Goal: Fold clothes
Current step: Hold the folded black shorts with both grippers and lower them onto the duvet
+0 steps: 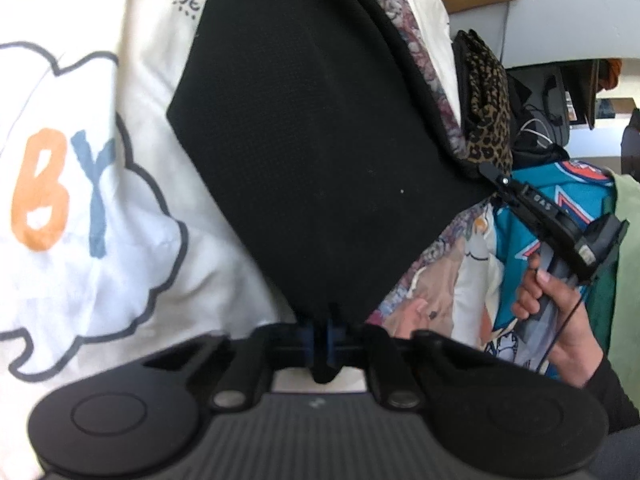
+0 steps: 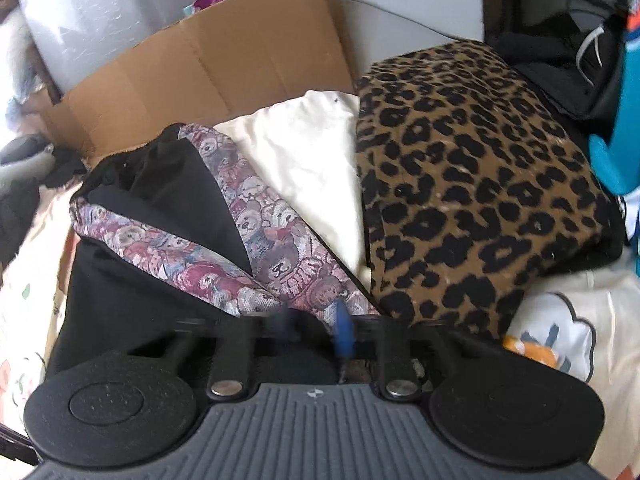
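Left wrist view, black garment (image 1: 312, 140) corner pinched between fingers (image 1: 309, 336)

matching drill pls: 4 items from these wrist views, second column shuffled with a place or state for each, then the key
1. black garment
2. leopard-print garment
3. cardboard box
4. cream cloth

A. stands behind the clothes
B. folded, right of the cream cloth
C. pinched by both tools
D. lies between the bear-print lining and the leopard print

Pairs: 1-C, 2-B, 3-A, 4-D
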A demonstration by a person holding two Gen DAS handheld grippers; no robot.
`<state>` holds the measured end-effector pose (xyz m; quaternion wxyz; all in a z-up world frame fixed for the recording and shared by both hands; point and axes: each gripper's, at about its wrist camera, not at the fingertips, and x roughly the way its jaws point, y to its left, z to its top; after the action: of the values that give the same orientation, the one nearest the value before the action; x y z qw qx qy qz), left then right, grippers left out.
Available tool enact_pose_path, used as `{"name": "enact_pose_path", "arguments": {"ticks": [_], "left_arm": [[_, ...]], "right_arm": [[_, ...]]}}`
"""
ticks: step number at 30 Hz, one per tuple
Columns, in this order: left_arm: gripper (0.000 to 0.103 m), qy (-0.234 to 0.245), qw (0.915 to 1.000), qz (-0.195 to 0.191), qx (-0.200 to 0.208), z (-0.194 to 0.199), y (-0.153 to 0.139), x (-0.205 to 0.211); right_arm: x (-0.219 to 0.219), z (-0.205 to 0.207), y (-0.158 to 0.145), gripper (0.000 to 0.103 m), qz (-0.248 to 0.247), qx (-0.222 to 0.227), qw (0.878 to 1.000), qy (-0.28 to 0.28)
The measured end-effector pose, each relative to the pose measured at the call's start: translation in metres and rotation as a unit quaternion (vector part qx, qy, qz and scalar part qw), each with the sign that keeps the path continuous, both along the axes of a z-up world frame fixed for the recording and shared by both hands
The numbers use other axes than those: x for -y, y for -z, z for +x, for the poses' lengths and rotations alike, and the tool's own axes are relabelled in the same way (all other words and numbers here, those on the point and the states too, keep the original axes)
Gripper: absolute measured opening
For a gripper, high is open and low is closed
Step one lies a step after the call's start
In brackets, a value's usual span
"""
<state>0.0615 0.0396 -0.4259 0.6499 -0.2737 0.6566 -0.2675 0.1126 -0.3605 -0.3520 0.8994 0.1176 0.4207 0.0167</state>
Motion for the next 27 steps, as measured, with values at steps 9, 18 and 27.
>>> {"name": "enact_pose_path", "arguments": {"ticks": [9, 18, 27], "left_arm": [[0.003, 0.031, 0.9993, -0.006, 0.023, 0.001, -0.026, 0.002], [0.003, 0.048, 0.9988, -0.002, 0.013, 0.002, -0.019, 0.009], [0.008, 0.070, 0.9971, 0.029, -0.006, 0.006, -0.002, 0.021]], "right_arm": [[0.023, -0.010, -0.016, 0.006, 0.020, -0.002, 0.998, 0.062], [0.034, -0.016, -0.001, 0.006, 0.020, -0.020, 0.996, 0.088], [0.043, -0.012, 0.020, 0.006, 0.015, -0.039, 0.994, 0.099]]}}
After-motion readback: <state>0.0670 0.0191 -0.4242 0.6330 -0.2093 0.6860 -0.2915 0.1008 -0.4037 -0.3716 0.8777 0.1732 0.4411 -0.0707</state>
